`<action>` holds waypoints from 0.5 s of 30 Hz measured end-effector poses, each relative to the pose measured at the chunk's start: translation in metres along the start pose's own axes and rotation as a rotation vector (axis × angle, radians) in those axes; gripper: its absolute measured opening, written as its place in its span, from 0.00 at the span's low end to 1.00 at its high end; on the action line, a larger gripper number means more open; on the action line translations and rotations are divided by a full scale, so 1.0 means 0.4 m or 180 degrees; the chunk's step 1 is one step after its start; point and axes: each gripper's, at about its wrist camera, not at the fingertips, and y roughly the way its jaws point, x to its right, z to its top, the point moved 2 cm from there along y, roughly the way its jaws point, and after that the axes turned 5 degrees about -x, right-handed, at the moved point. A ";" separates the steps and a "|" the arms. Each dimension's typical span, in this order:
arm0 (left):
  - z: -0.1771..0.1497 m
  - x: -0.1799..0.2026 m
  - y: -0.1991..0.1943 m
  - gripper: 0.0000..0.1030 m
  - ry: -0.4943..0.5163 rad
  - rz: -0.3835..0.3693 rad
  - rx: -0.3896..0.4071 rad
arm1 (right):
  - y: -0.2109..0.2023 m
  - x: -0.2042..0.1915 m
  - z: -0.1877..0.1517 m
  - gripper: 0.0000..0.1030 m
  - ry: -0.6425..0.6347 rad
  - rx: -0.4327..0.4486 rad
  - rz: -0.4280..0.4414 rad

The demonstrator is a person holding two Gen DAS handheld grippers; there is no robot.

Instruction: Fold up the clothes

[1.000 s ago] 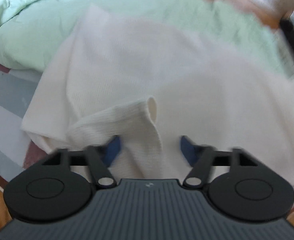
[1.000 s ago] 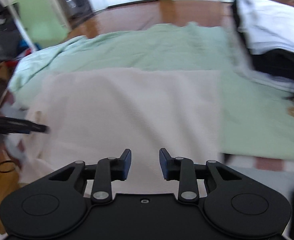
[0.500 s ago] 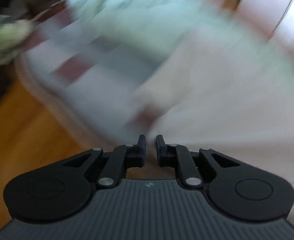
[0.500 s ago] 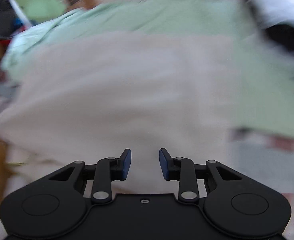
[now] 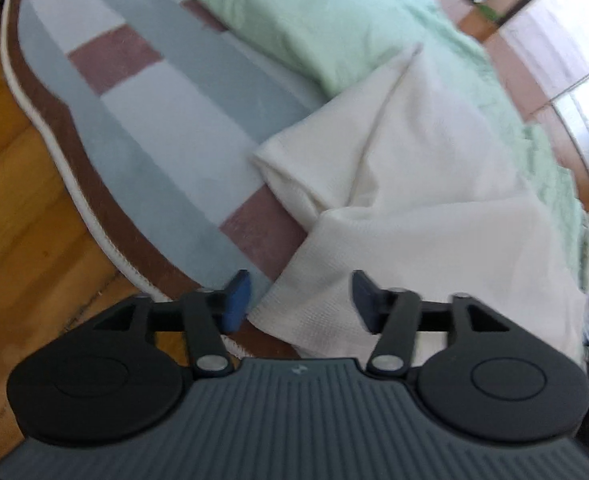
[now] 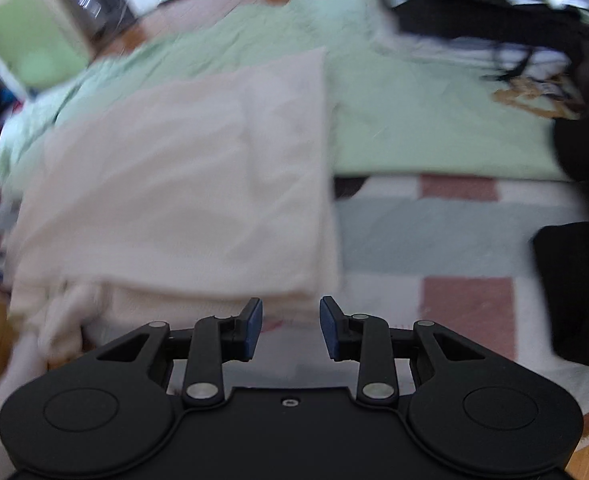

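A cream knit garment (image 5: 426, 184) lies partly folded across a green blanket and a striped rug. In the left wrist view its near corner (image 5: 310, 292) sits between the blue fingertips of my left gripper (image 5: 300, 300), whose jaws stand wide apart; whether they touch the cloth I cannot tell. In the right wrist view the garment (image 6: 182, 184) appears as a blurred, layered rectangle. My right gripper (image 6: 290, 328) hovers just short of its near right corner, open with nothing between the pads.
The green blanket (image 5: 318, 12) (image 6: 422, 120) spreads behind the garment. The striped rug (image 5: 142, 92) ends at a white rim, with wooden floor (image 5: 18, 208) beyond it. Dark clothing (image 6: 574, 284) lies at the right, with a pile of garments (image 6: 494, 8) farther back.
My left gripper shut half a second ago and now stands open; its view swung left from the sleeve to the garment's corner by the rug edge. The right gripper shifted toward the near right corner, still open.
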 end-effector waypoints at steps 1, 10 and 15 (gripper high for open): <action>-0.003 0.005 0.005 0.58 -0.0016 -0.0010 0.0014 | 0.003 -0.013 -0.005 0.35 -0.0104 0.0026 -0.0103; -0.011 0.043 0.020 0.46 0.0149 0.0012 0.0057 | 0.028 -0.044 -0.001 0.34 -0.0569 0.0184 -0.0590; -0.011 0.029 0.027 0.47 0.0024 -0.0029 0.0013 | -0.034 -0.081 0.012 0.06 -0.0793 0.0537 -0.0308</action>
